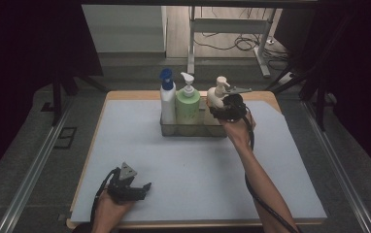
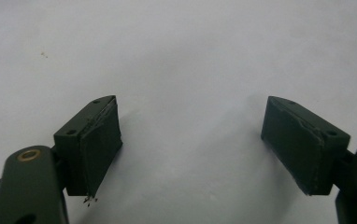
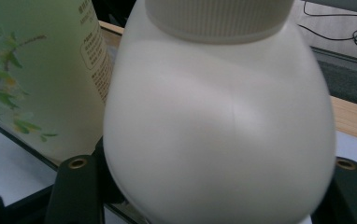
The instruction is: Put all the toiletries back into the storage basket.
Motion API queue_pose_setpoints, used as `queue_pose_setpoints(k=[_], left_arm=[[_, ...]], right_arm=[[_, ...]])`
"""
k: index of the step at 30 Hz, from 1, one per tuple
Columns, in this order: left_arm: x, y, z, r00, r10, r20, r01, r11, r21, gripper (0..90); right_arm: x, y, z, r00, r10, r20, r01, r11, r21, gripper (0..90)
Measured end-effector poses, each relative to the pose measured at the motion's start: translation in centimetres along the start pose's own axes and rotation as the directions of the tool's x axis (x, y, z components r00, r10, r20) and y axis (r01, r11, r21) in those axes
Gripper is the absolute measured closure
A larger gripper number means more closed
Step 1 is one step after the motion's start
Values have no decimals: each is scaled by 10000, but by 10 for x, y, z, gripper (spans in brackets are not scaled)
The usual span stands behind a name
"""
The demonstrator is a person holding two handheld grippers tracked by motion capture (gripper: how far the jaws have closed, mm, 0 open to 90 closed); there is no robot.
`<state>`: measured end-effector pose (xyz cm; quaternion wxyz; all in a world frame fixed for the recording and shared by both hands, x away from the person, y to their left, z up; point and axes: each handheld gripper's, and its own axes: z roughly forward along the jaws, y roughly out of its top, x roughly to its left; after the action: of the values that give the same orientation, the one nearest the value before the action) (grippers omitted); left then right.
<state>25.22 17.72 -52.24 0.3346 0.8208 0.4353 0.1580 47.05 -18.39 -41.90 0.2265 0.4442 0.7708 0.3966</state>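
A pale blue mat [image 1: 193, 160] covers a wooden table [image 1: 125, 95] in a dim room, with a grey floor and a desk frame trailing cables beyond the far edge.

At the left, near the front edge of the mat, the left gripper [image 1: 134, 187] rests in the person's hand. In the left gripper view its jaws stand wide apart over bare mat with nothing between them.

Toward the middle of the far side sits a clear tray [image 1: 174, 130] holding three bottles in a row: a white bottle with a blue cap [image 1: 167, 99], a green pump bottle [image 1: 187, 104], and at the right end a cream pump bottle [image 1: 216, 94].

The right gripper [image 1: 228, 108] is at the cream bottle. In the right gripper view the round body [image 3: 218, 135] bulges between the two jaws, one on either flank, low on the widest part; the pads are hidden behind the curve, so whether they press on it or merely flank it cannot be told.

The smooth rounded belly could slide out of a light grip. The green bottle [image 3: 41, 74] stands just beside it, so a tilted lift could knock it or catch the tray's wall.
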Motion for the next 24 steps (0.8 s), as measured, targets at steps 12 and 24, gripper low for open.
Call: queue_pose_setpoints(k=[12, 24], left_arm=[[0, 0, 0, 10000, -13, 0, 13, 10000, -8, 195], [0, 0, 0, 10000, -50, 3, 50, 10000, -59, 195]], right_arm=[[-3, 0, -6, 9999, -20, -119, 21, 10000, 73, 334], [-5, -1, -24, 9995, -210, -223, 211, 9998, 38, 333]])
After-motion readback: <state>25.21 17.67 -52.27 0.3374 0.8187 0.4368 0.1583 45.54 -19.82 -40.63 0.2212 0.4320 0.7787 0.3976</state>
